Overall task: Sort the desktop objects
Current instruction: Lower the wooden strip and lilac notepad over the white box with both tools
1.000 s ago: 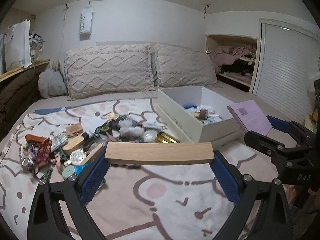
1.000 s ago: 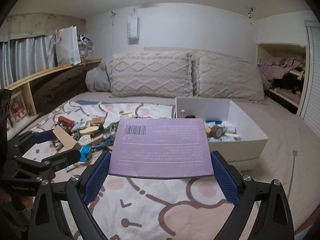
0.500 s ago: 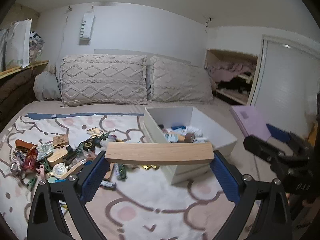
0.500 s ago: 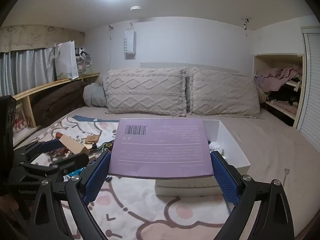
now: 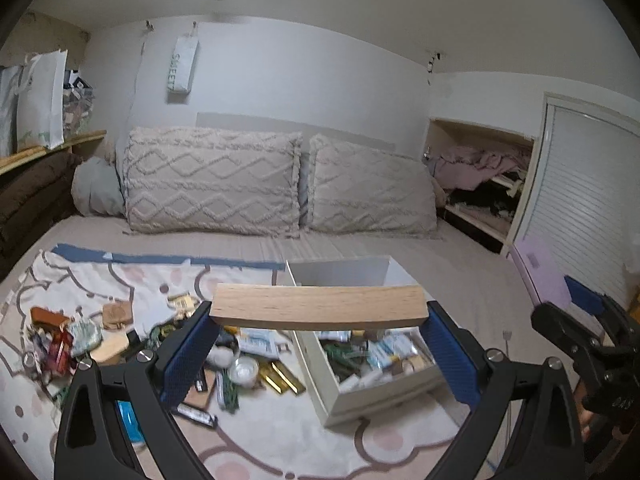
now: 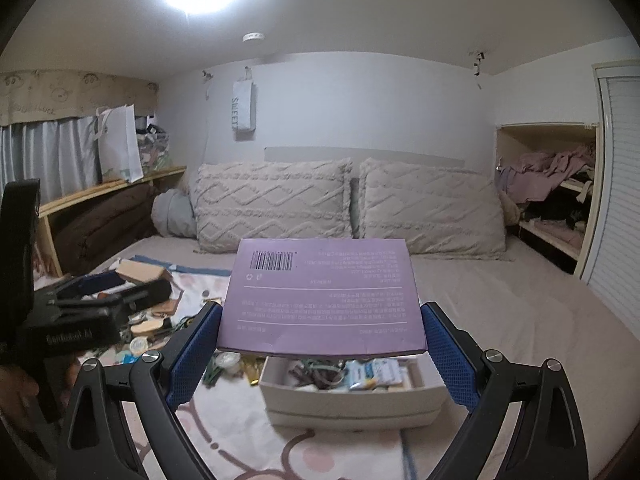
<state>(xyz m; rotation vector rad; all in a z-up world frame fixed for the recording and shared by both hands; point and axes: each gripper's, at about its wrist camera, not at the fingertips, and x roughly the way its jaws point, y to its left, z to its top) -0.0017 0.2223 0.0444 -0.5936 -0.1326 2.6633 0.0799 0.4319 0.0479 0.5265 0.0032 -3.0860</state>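
Observation:
My left gripper (image 5: 318,344) is shut on a long light wooden block (image 5: 318,306), held level high above the bed. My right gripper (image 6: 322,336) is shut on a flat purple box (image 6: 322,300) with a barcode, also held high. Below both stands a white open box (image 5: 360,394) with several small items inside; it also shows in the right wrist view (image 6: 348,402). A pile of small loose objects (image 5: 120,340) lies on the patterned blanket left of the box. The right gripper shows at the right edge of the left wrist view (image 5: 576,320), the left gripper at the left of the right wrist view (image 6: 100,300).
Two knitted pillows (image 5: 216,184) lean on the wall at the bed's head. A wooden shelf (image 6: 112,188) with a white bag runs along the left. An alcove with clothes (image 6: 552,176) and a slatted door (image 5: 588,200) are on the right.
Both grippers have risen and drawn back with their loads. The white box and the pile now sit lower and farther below in both views.

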